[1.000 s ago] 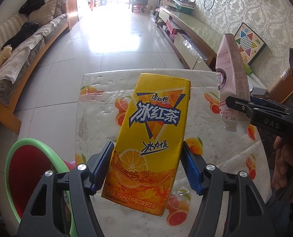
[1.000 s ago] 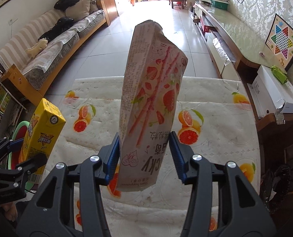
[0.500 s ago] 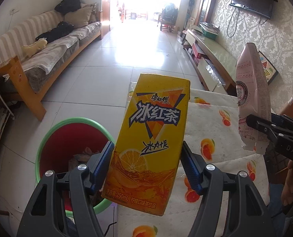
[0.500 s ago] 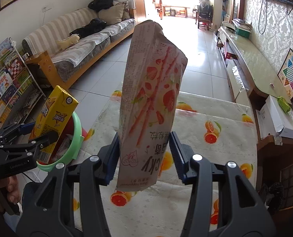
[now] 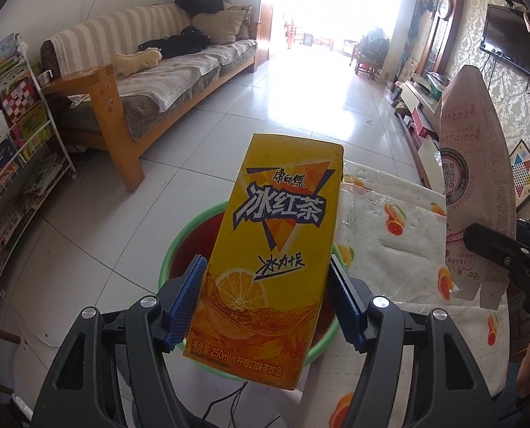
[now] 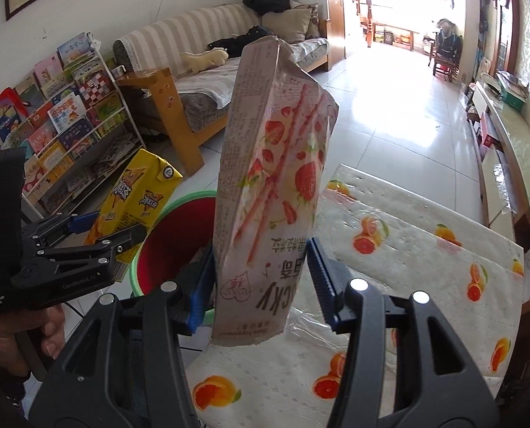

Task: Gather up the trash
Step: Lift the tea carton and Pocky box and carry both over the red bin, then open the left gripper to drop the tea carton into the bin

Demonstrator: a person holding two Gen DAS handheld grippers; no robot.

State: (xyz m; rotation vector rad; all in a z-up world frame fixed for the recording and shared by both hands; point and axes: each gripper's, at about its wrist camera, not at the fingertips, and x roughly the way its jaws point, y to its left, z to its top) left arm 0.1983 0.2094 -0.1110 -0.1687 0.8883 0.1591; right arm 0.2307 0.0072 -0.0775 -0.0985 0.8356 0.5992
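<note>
A yellow iced-tea carton (image 5: 265,249) stands upright between the blue pads of my left gripper (image 5: 265,285), which is shut on its lower half. It hangs over a red bin with a green rim (image 5: 179,246) on the floor. My right gripper (image 6: 261,260) is shut on the lower end of a tall pink strawberry snack box (image 6: 275,178), held upright over the table's left edge beside the bin (image 6: 172,246). In the right wrist view the left gripper (image 6: 118,232) and the carton (image 6: 136,196) hover over the bin's left rim. The snack box (image 5: 475,164) also shows at the right of the left wrist view.
A table with an orange-printed cloth (image 6: 425,249) stands right of the bin. A book rack (image 6: 61,125) and a wooden-framed sofa (image 6: 193,96) line the left wall. A low TV cabinet (image 6: 507,135) runs along the right wall. Tiled floor (image 5: 300,107) stretches ahead.
Both grippers have swung left off the table with their loads. The bin, first at the lower left, now lies under the carton and next to the snack box.
</note>
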